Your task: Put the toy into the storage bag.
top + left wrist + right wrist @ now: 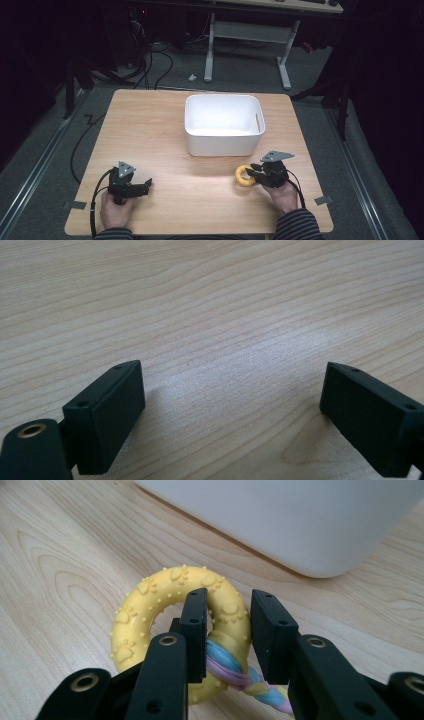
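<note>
On my high view the table [150,130] carries a bin [223,125] at its far middle. My right gripper [254,173] sits near the front right, its jaws pointing left, with the ring toy [244,175] at their tips, just in front of the bin. From my right gripper view the ring [165,610] lies between and ahead of the jaws, a braided cord [240,677] trailing back between them; contact looks likely, though I can't be sure. The bin wall [300,525] stands beyond. My left gripper [145,187] rests front left, jaws spread over bare tabletop [225,330].
</note>
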`<state>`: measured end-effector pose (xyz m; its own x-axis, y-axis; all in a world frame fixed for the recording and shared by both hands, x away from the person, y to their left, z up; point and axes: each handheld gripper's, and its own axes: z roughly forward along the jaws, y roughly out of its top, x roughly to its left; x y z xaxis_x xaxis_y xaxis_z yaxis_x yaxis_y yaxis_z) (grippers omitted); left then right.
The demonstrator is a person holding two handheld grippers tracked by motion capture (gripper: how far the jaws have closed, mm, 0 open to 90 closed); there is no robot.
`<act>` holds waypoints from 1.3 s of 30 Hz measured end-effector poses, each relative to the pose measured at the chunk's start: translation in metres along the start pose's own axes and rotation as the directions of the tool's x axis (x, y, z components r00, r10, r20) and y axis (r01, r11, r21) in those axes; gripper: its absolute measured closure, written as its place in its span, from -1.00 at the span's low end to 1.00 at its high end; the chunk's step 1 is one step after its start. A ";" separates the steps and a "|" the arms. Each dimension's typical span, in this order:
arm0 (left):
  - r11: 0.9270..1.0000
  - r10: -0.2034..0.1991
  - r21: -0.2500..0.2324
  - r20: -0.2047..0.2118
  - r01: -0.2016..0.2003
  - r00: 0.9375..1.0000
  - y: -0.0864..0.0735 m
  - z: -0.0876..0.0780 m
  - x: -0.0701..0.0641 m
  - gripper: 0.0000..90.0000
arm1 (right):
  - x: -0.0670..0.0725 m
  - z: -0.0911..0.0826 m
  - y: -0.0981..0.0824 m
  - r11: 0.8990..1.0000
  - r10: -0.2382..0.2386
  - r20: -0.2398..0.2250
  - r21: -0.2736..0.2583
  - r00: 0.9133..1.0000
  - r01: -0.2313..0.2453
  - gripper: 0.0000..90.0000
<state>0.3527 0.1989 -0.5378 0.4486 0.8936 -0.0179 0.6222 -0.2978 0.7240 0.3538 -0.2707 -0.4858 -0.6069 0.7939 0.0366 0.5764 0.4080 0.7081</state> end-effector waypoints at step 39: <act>1.000 -0.006 -0.004 -0.004 0.006 1.000 0.000 -0.001 0.001 -0.70 | -0.027 -0.076 0.045 0.988 0.033 -0.074 -0.145 0.997 -0.043 0.55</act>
<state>0.3521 0.1998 -0.5375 0.4423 0.8966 -0.0194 0.6221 -0.2911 0.7268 0.3550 -0.3080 -0.4016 -0.6267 0.7712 0.1118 0.5163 0.3034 0.8009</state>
